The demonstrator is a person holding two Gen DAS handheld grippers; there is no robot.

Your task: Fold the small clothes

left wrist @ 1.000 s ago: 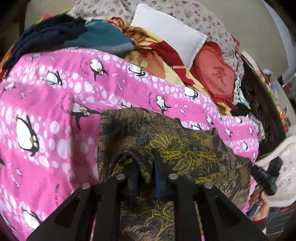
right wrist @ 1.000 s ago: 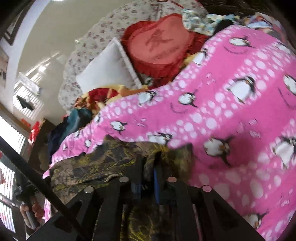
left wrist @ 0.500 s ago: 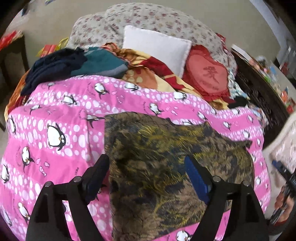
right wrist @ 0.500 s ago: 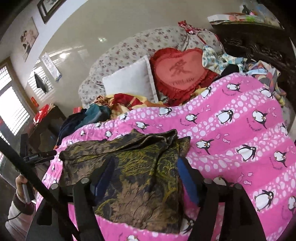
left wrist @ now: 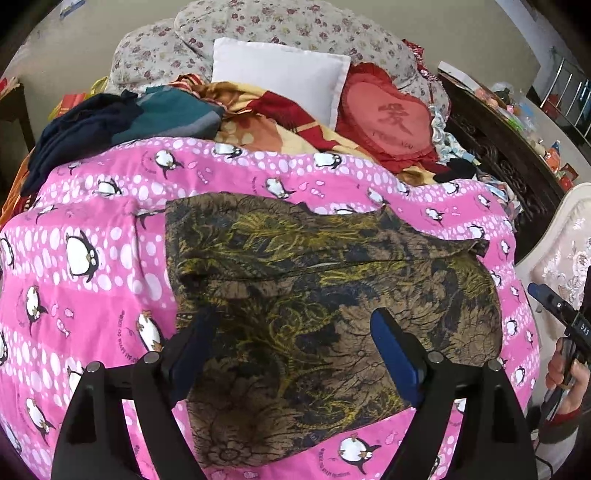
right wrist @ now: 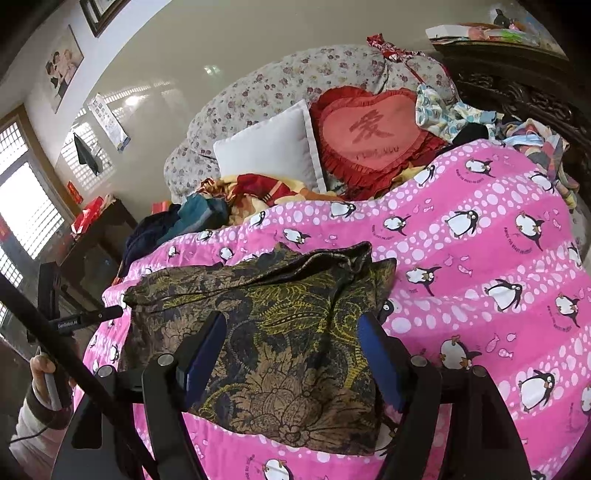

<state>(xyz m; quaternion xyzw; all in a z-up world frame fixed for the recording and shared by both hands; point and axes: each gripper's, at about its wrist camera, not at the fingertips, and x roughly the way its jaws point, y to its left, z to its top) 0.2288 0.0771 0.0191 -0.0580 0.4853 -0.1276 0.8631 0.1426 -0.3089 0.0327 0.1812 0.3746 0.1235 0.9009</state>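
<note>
A dark brown and yellow patterned garment lies spread and folded over on the pink penguin blanket; it also shows in the right wrist view. My left gripper is open and empty, held just above the garment's near part. My right gripper is open and empty above the garment's near right part. The right gripper also shows at the right edge of the left wrist view. The left gripper shows at the left of the right wrist view.
Behind the blanket lie a white pillow, a red heart cushion, a floral bolster and a pile of dark blue and teal clothes. A dark carved wooden frame runs along the right.
Both grippers were shut on the garment's edge a second ago. They have opened, let go of it and pulled back. The garment now lies flat on the blanket.
</note>
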